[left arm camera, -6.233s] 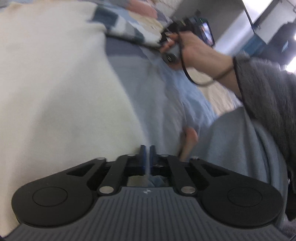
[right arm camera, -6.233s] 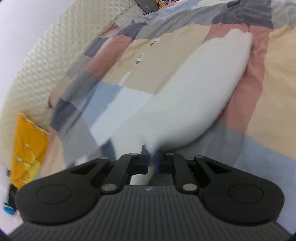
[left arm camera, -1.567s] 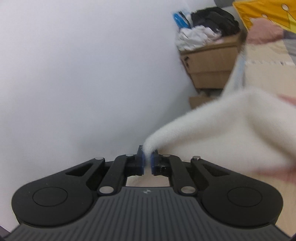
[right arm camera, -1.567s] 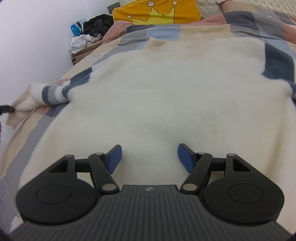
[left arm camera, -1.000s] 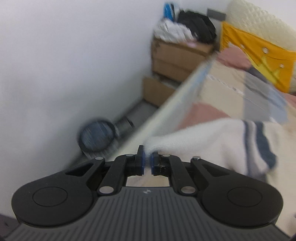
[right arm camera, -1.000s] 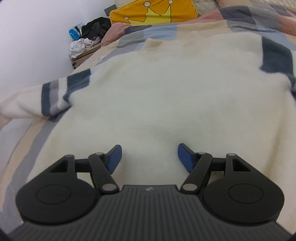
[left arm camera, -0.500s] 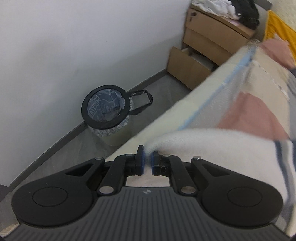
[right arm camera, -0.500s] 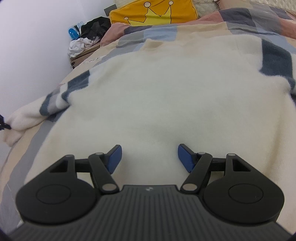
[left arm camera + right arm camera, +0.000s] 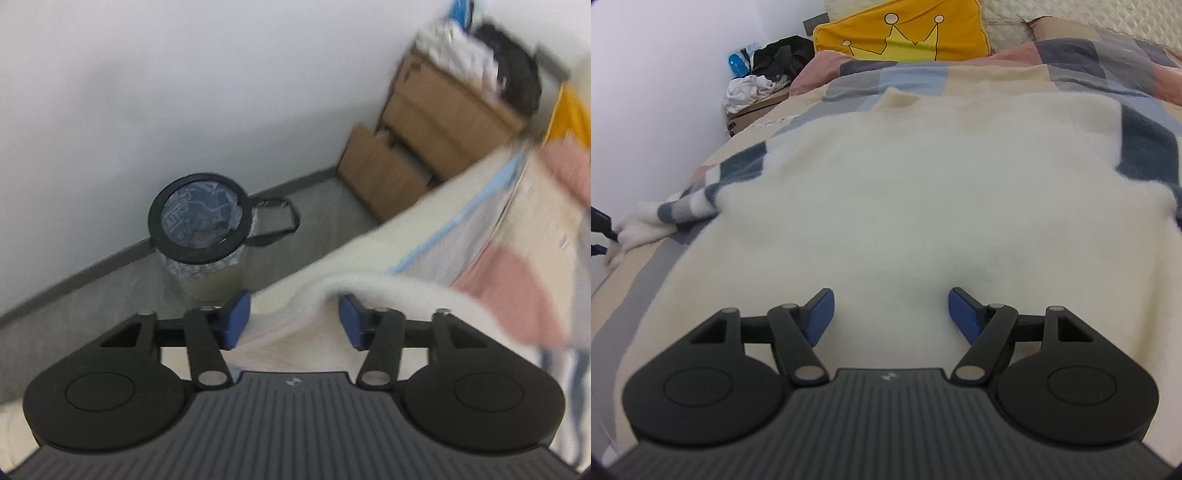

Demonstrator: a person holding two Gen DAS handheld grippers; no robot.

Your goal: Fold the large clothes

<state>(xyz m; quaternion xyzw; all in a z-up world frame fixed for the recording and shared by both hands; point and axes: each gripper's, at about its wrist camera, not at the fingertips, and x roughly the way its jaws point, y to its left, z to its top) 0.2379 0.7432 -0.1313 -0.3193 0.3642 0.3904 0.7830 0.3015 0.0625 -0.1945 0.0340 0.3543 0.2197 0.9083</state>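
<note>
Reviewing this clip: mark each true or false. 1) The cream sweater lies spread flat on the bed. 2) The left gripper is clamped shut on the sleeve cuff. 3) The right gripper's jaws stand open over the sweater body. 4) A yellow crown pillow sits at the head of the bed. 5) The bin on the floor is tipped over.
1) True: the cream sweater lies spread on the bed.
2) False: the left gripper has just been opening; the sleeve cuff lies loose between its jaws.
3) True: the right gripper is open.
4) True: yellow crown pillow.
5) False: the bin stands upright.
</note>
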